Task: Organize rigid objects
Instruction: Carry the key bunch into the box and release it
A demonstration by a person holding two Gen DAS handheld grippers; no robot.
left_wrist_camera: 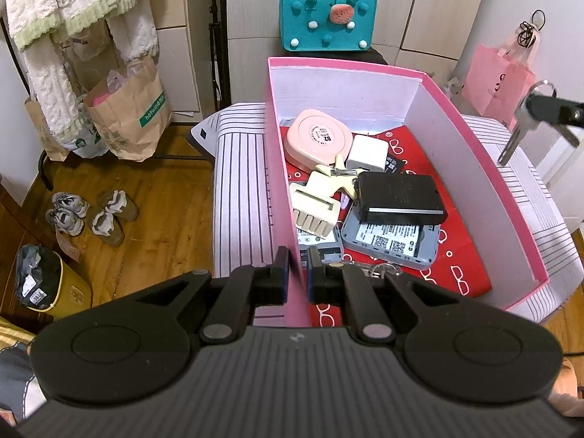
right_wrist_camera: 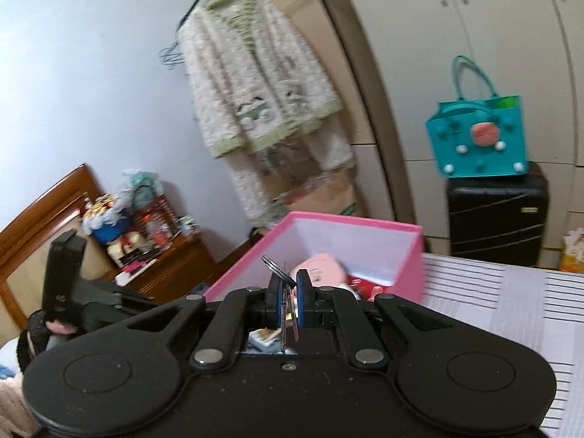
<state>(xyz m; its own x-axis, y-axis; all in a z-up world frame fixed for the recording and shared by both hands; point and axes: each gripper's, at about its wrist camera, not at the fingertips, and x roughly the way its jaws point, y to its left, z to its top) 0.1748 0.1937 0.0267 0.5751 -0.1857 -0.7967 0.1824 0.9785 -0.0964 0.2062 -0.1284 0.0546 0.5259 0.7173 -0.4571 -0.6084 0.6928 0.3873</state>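
A pink cardboard box (left_wrist_camera: 474,189) with white inner walls sits on a bed with a striped sheet (left_wrist_camera: 241,189), its left wall running along the sheet's left edge above a wooden floor (left_wrist_camera: 153,197). On that floor stand paper bags (left_wrist_camera: 127,109) and two pairs of shoes (left_wrist_camera: 91,211); a white and green knitted cardigan (right_wrist_camera: 255,80) hangs on a rack by the wall. Past the box's far edge a teal felt bag (left_wrist_camera: 325,22) rests on a black suitcase (right_wrist_camera: 496,215), with pale wardrobe doors behind.

The left gripper (left_wrist_camera: 297,273) is clamped on the box's left wall near its near corner, one finger outside and one inside. Inside lie a pink round case (left_wrist_camera: 317,138), a white charger (left_wrist_camera: 367,153), a cream hair clip (left_wrist_camera: 315,204), a black battery pack (left_wrist_camera: 399,197) over a grey device (left_wrist_camera: 390,241), and a key bunch partly hidden behind the left fingers.

The right gripper (right_wrist_camera: 288,301) is closed on a key (left_wrist_camera: 511,142). From the left wrist the key hangs beyond the box's right wall, above the sheet, its long axis steeply tilted, blade pointing down toward the box and ring (left_wrist_camera: 544,89) uppermost. The right wrist view is blurred; there the key shows edge-on and only the ring is clear. The gripper's body is cut off at the left view's right edge.
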